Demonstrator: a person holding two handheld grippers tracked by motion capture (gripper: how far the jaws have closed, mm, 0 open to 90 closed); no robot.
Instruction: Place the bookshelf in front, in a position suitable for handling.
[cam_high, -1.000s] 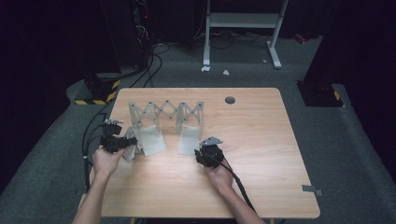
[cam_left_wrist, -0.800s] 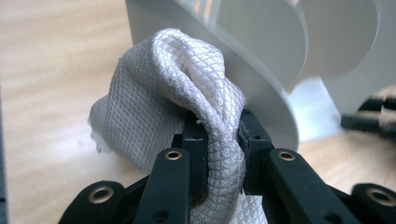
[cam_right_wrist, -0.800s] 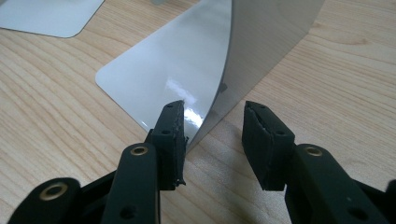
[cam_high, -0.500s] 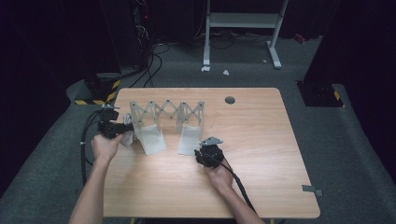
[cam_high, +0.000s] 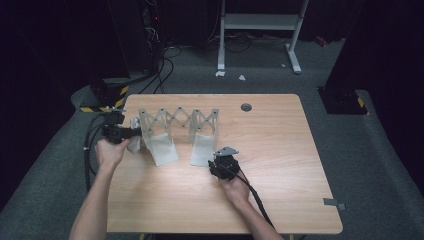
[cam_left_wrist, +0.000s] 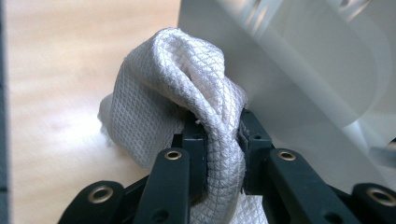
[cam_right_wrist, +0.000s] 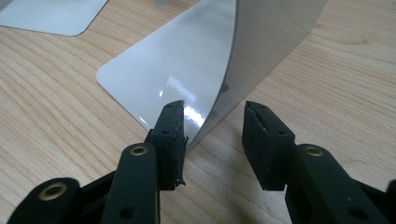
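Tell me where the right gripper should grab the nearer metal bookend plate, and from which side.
Grip the upright plate at its near corner edge, coming in low from the person's side. It stands thin on its flat base, already between the right gripper's open fingers.

The left forearm reaches up the left side, its hand gripping the black left claw (cam_high: 131, 134), whose jaws are clamped tight together. The right forearm angles in from below; the black right claw (cam_high: 218, 159) has its jaws spread apart.

Cloth (cam_left_wrist: 187, 107) lower end hidden between tongs, rack (cam_left_wrist: 303, 70) blurred, cut off at frame edge
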